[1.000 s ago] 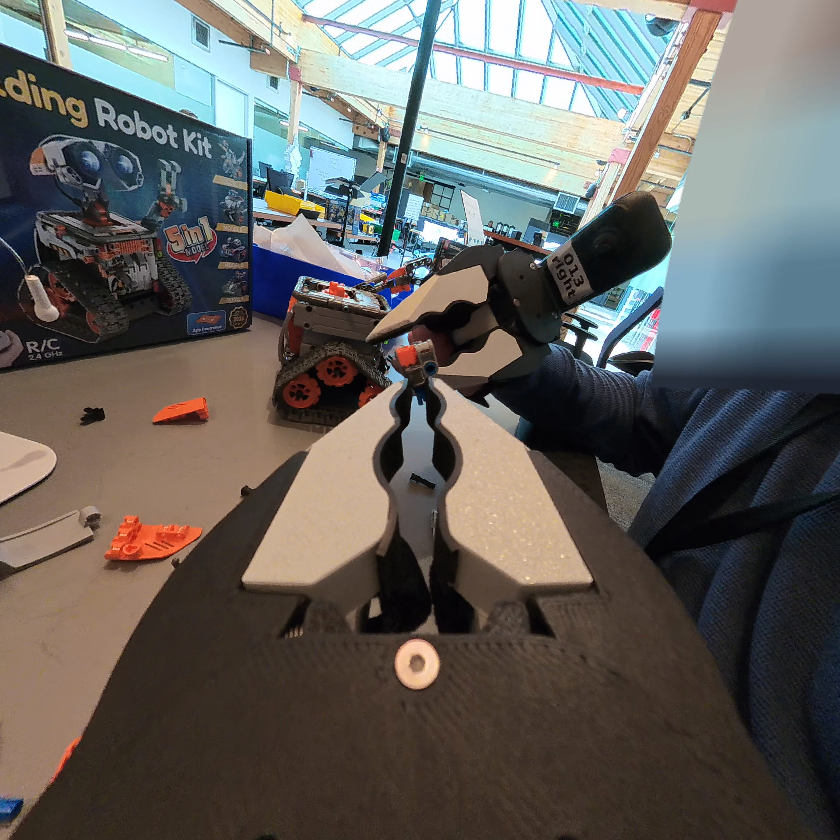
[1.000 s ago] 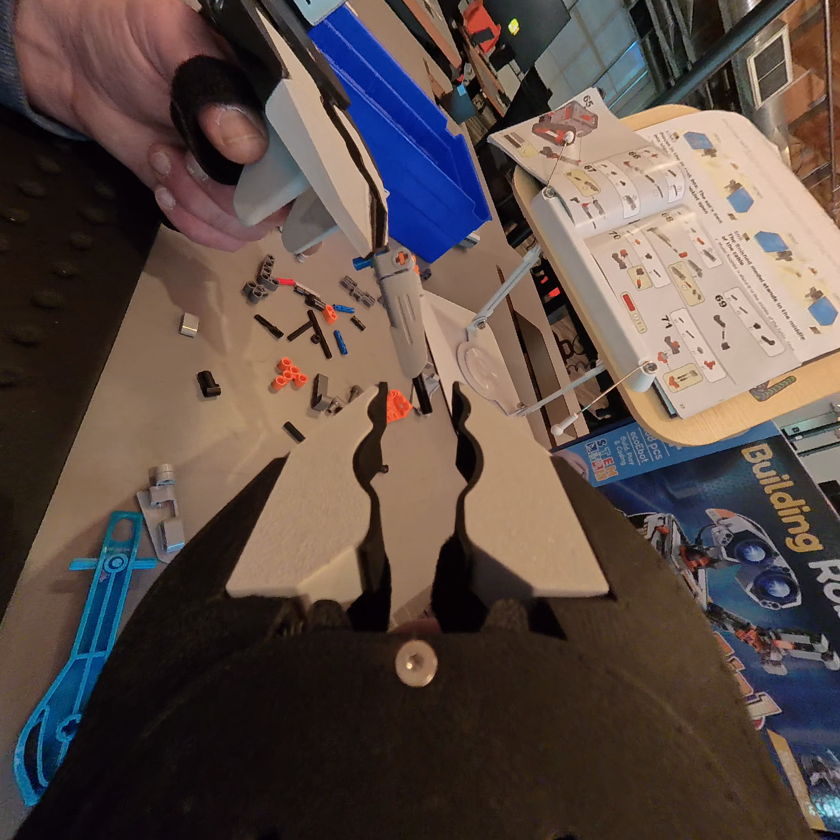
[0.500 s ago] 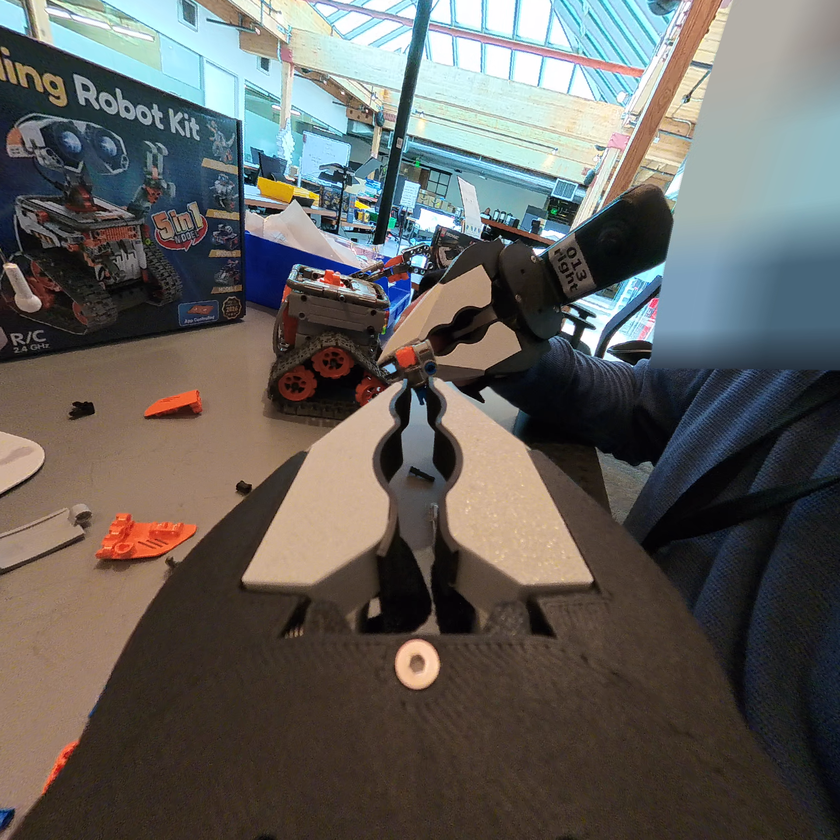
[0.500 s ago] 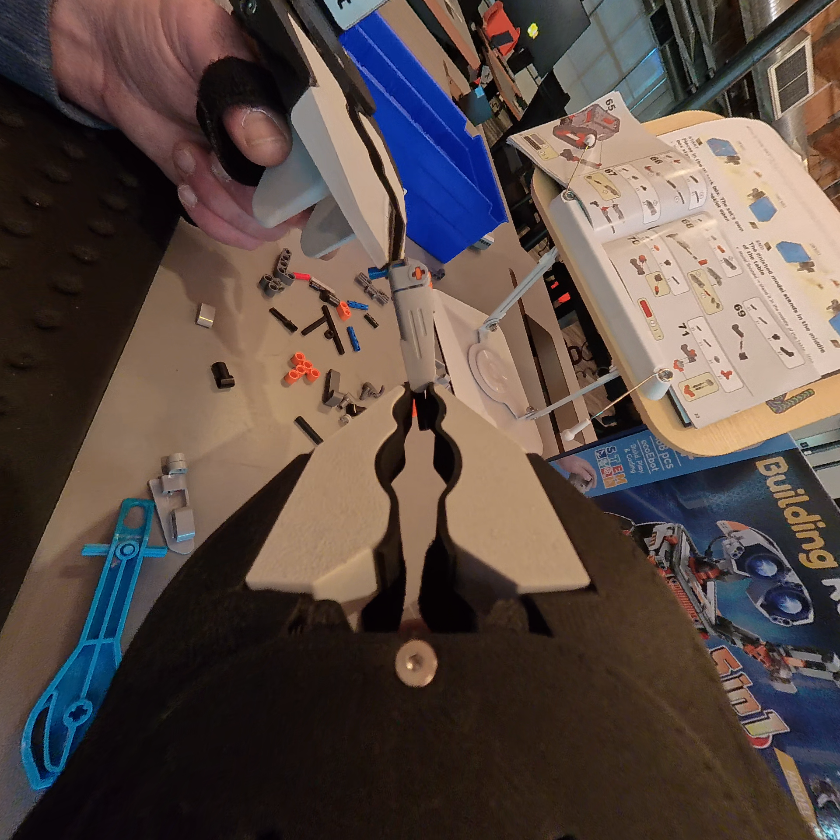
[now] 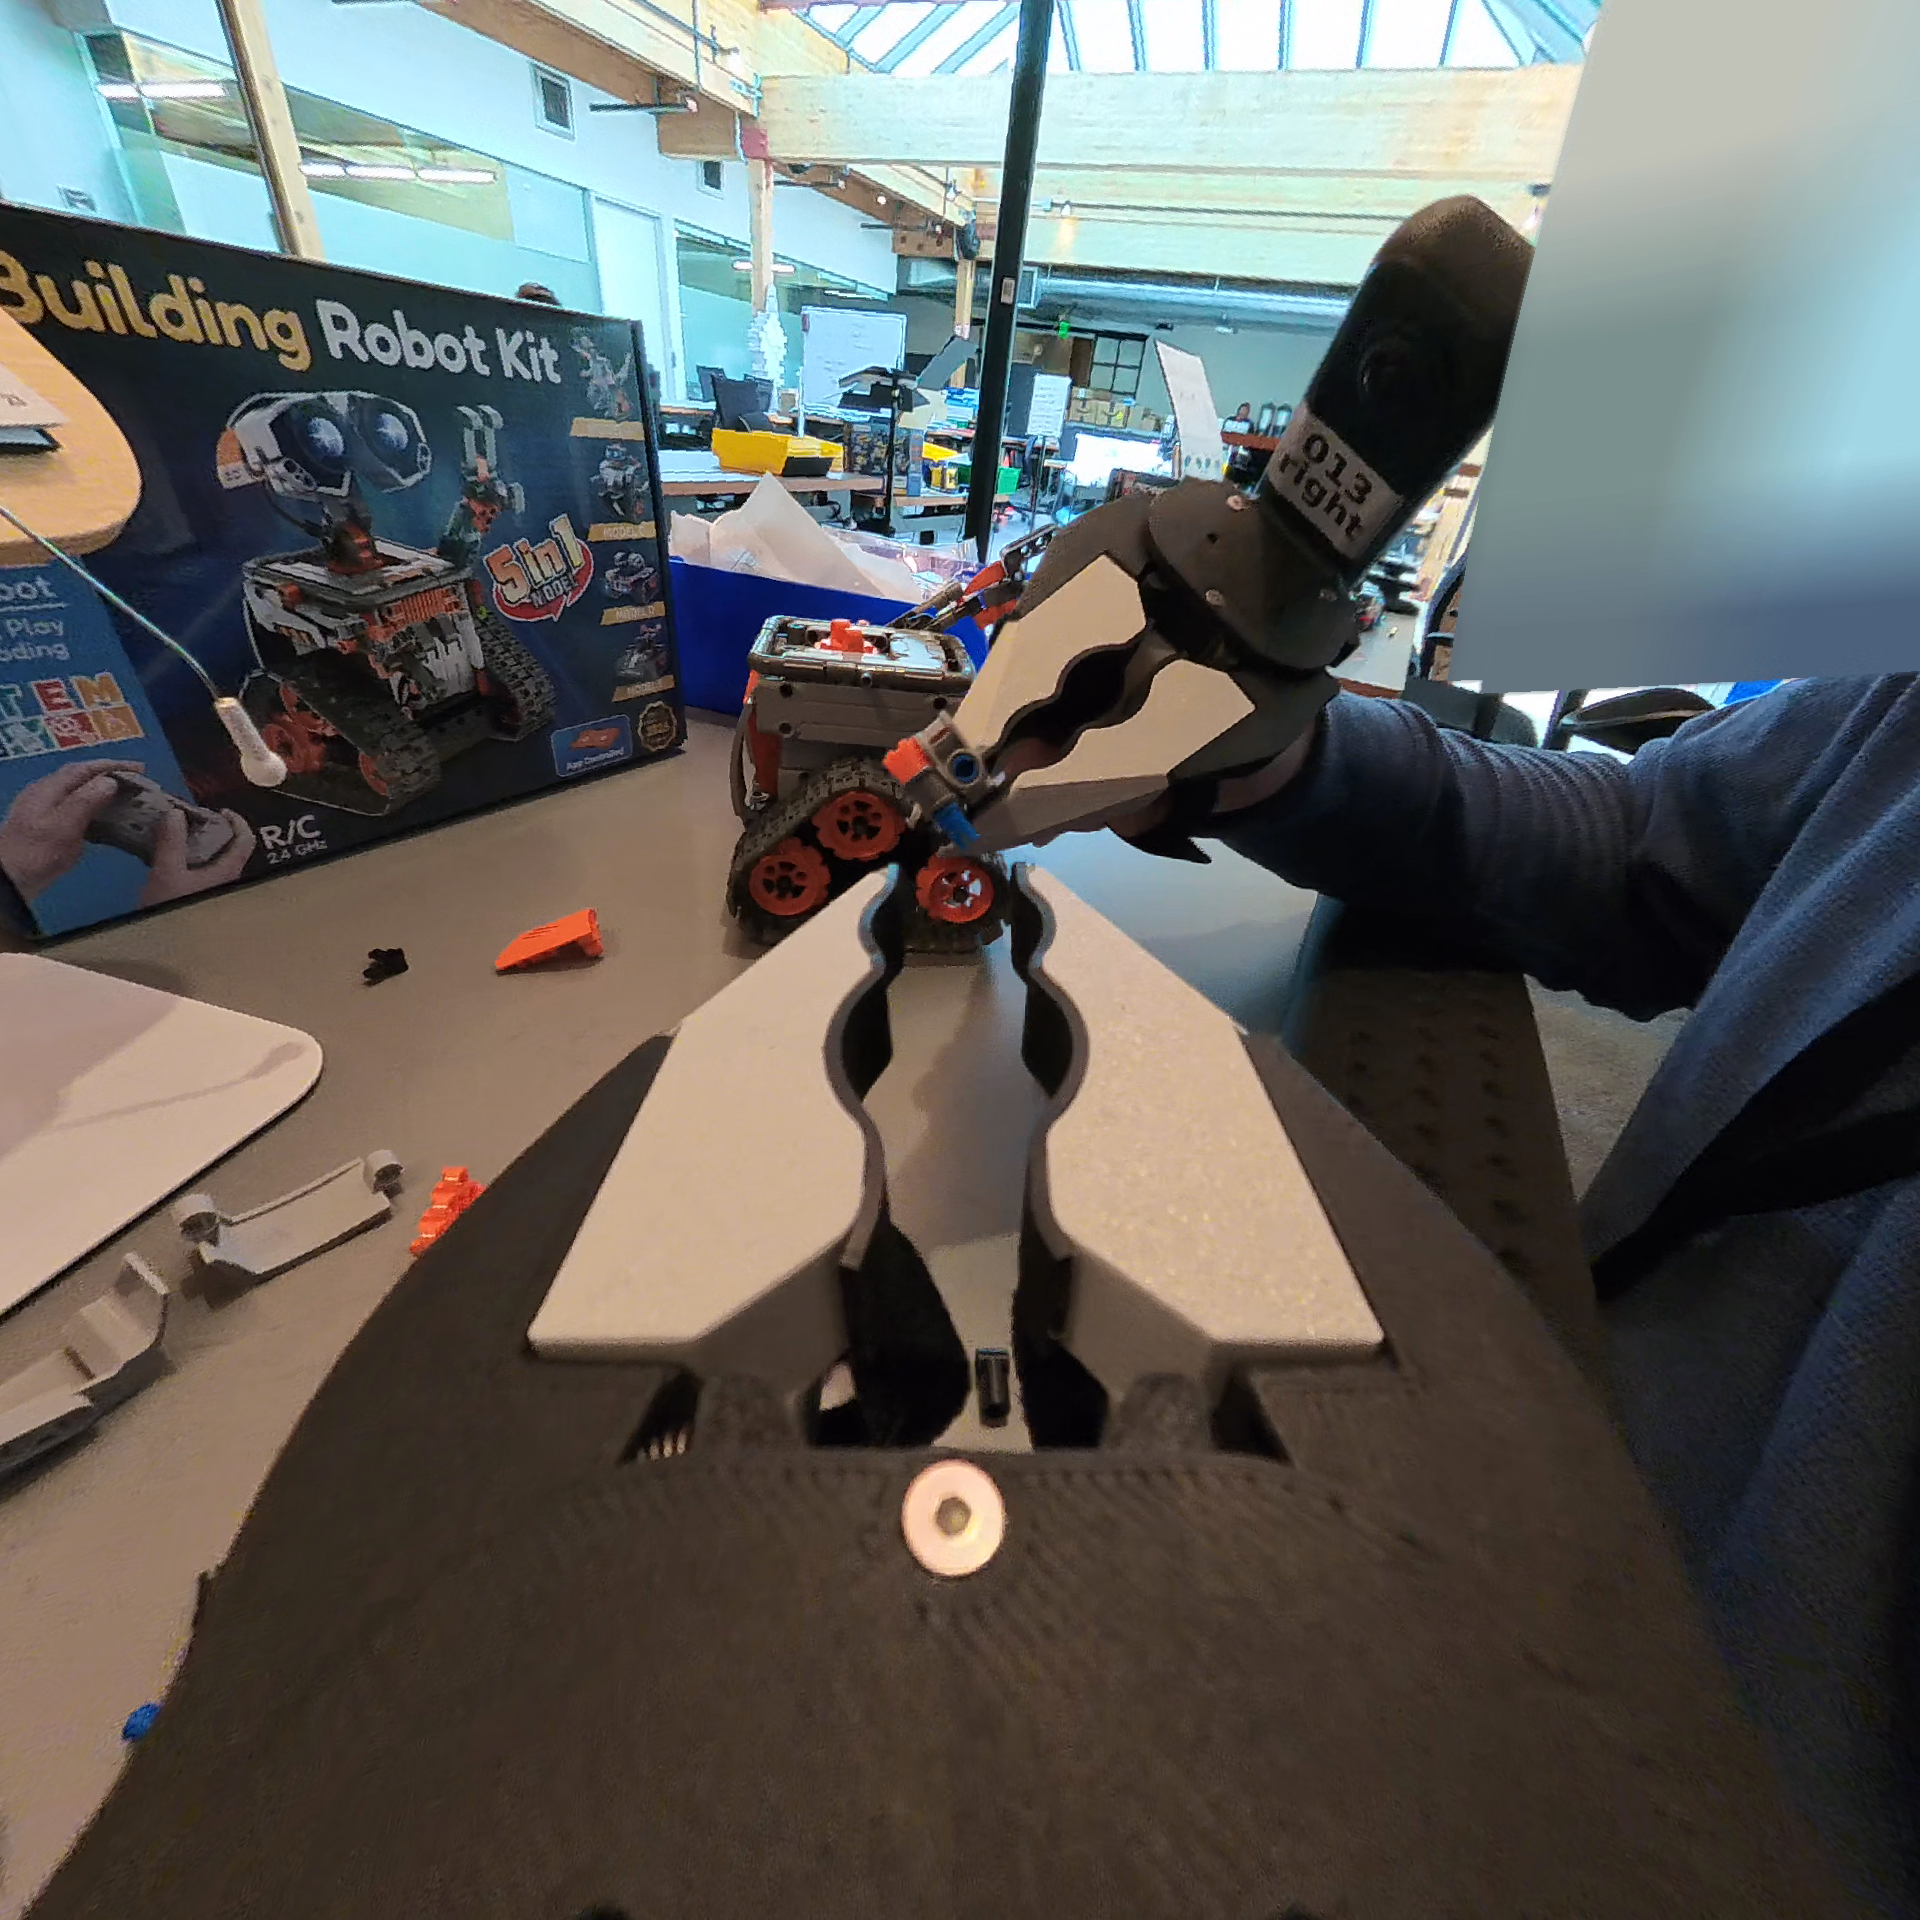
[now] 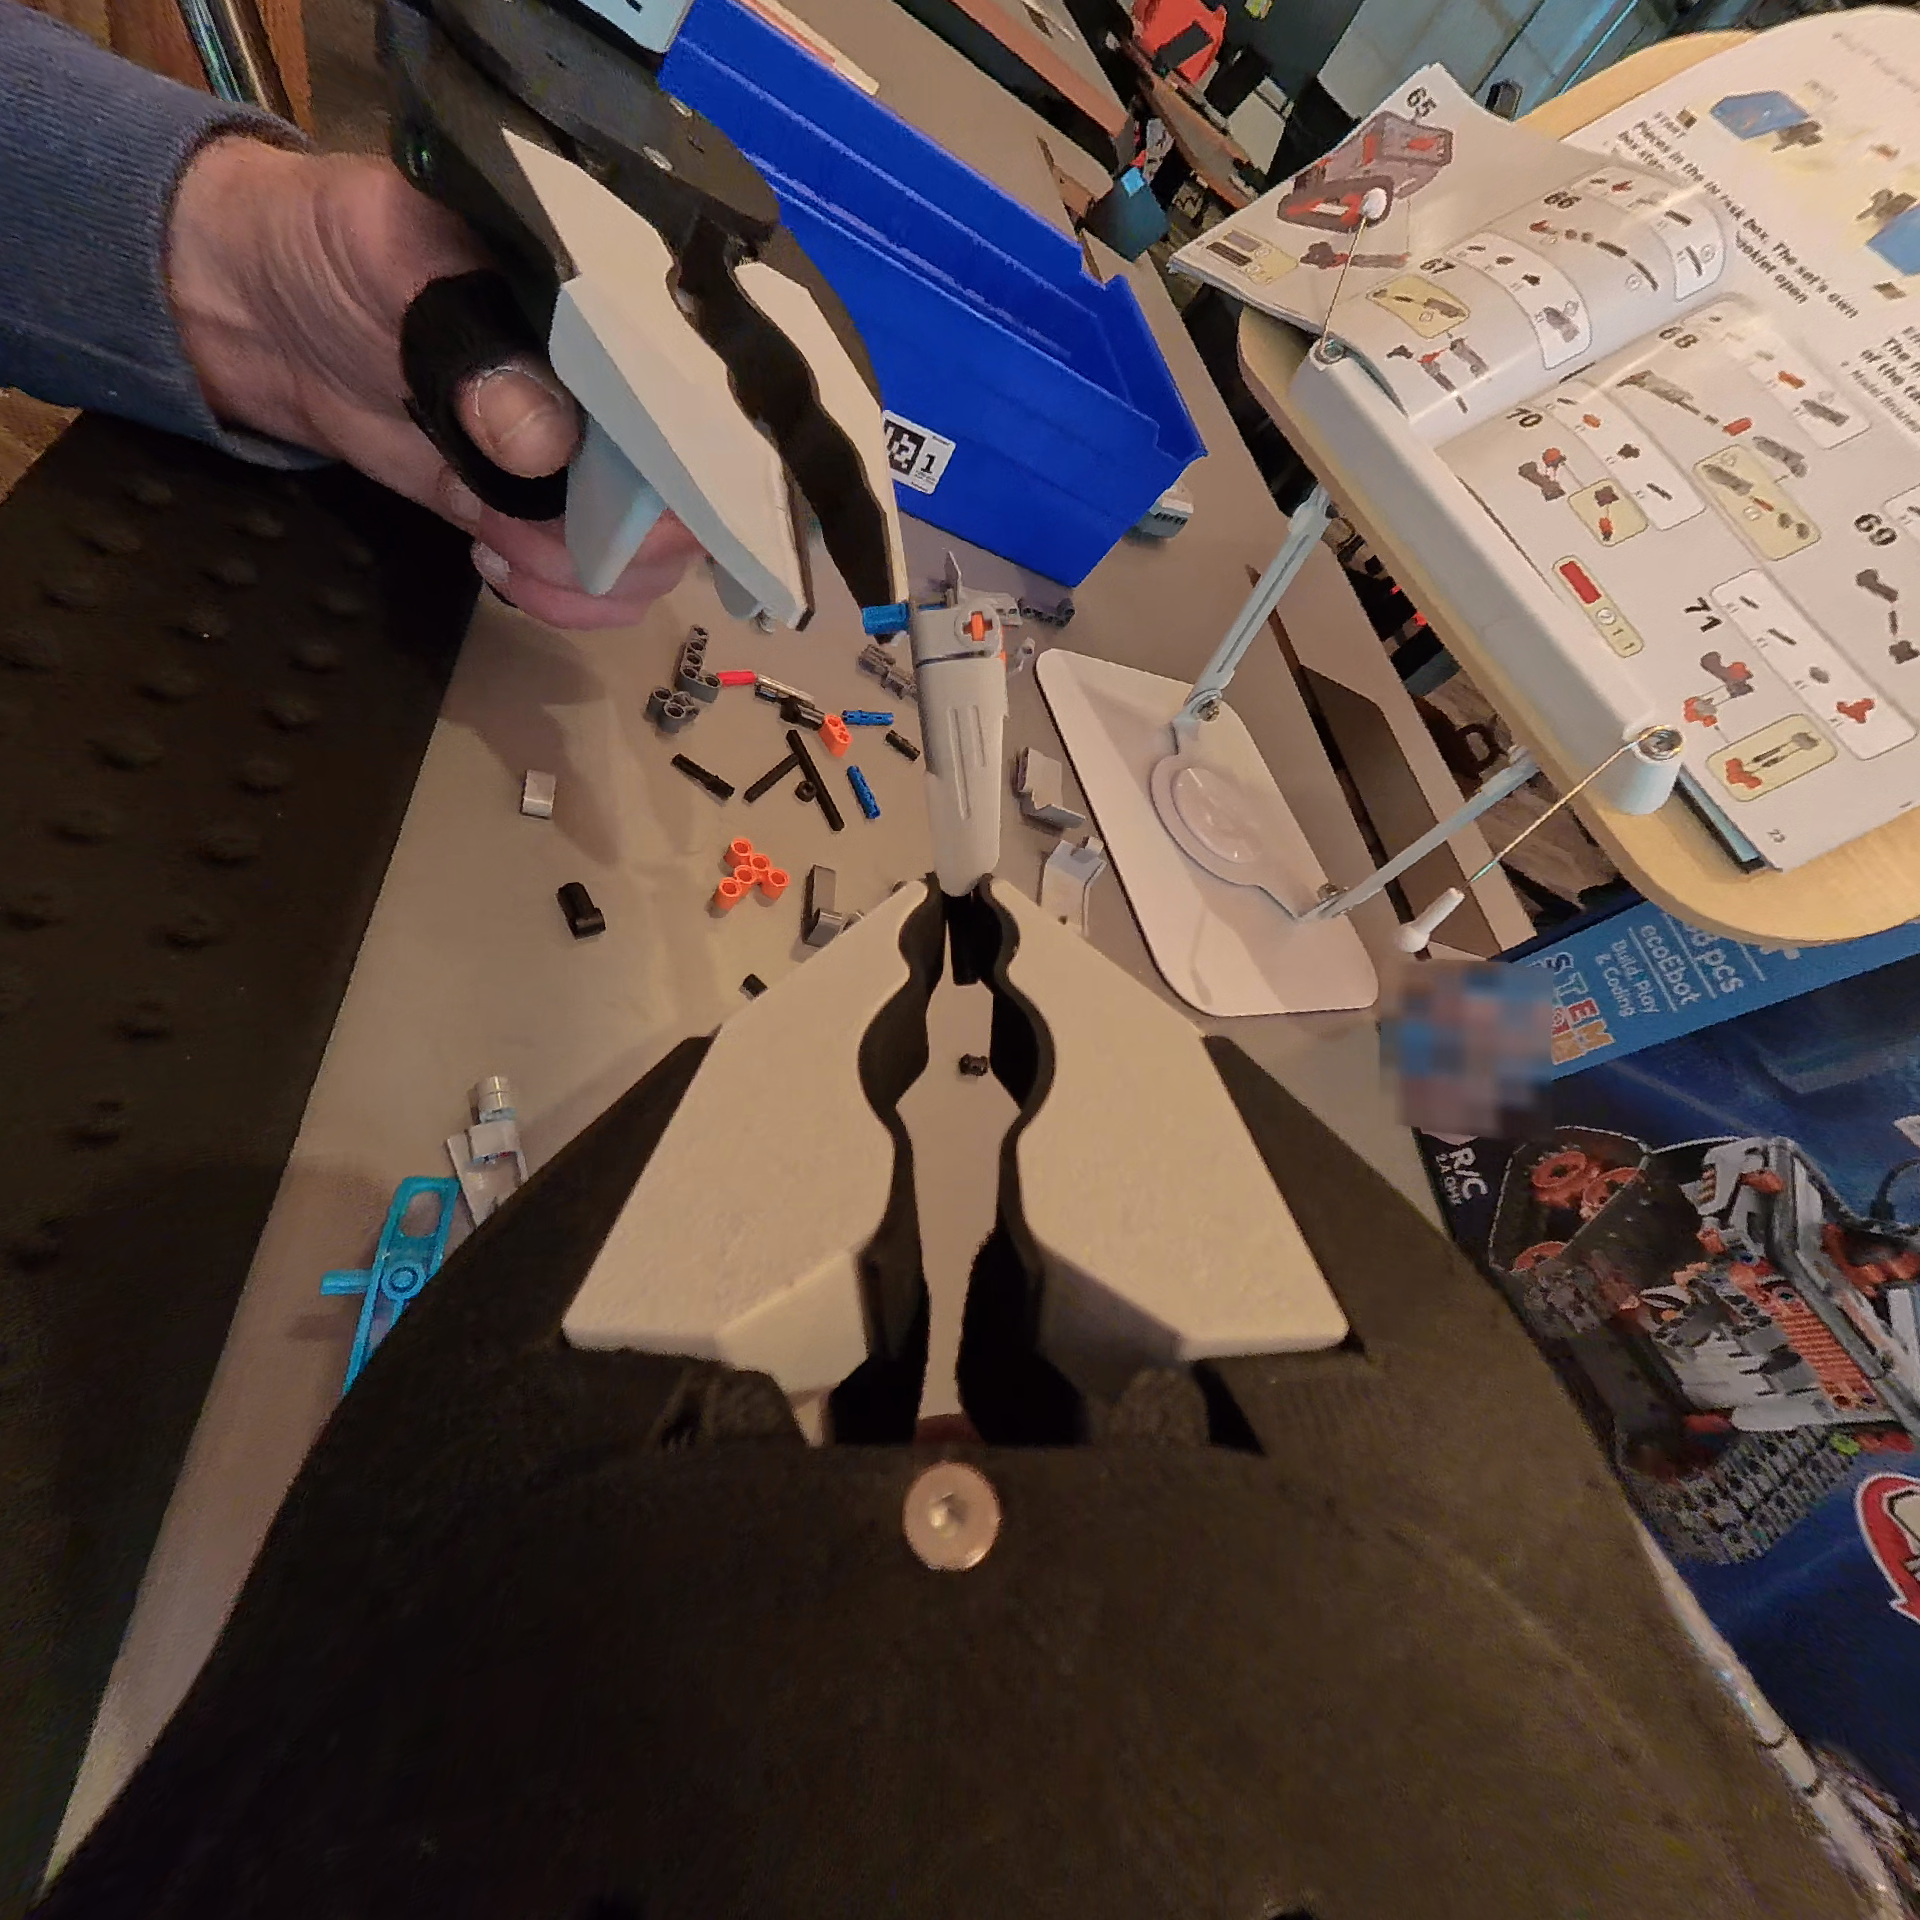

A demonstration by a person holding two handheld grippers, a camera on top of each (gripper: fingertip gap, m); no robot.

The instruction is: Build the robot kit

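My right gripper (image 6: 964, 914) is shut on the black lower end of a grey arm piece (image 6: 961, 748) and holds it upright above the table. The piece has orange and blue pins at its top. In the left wrist view the right gripper (image 5: 971, 805) shows with the piece (image 5: 940, 764) at its tips, in front of a tracked robot model (image 5: 831, 717). My left gripper (image 5: 951, 894) is open and empty, a little short of that piece. In the right wrist view the left gripper (image 6: 842, 608) is open beside the blue pin (image 6: 883, 616).
Several loose black, grey, orange and blue parts (image 6: 779, 758) lie on the grey table (image 6: 468, 987). A blue bin (image 6: 935, 312), an instruction booklet on a stand (image 6: 1610, 416), the stand's white base (image 6: 1247, 914) and the kit box (image 5: 312, 582) surround them. An orange wedge (image 5: 551, 940) lies by the model. One gripper's finger ends stand about 5 cm off the other's. From the right gripper's tips to the tracked robot model (image 5: 831, 717) is close to 15 cm.
The right gripper closed on the piece's black lower end and keeps it. The left gripper, shut on the piece's top before, has opened, let go and drawn back.
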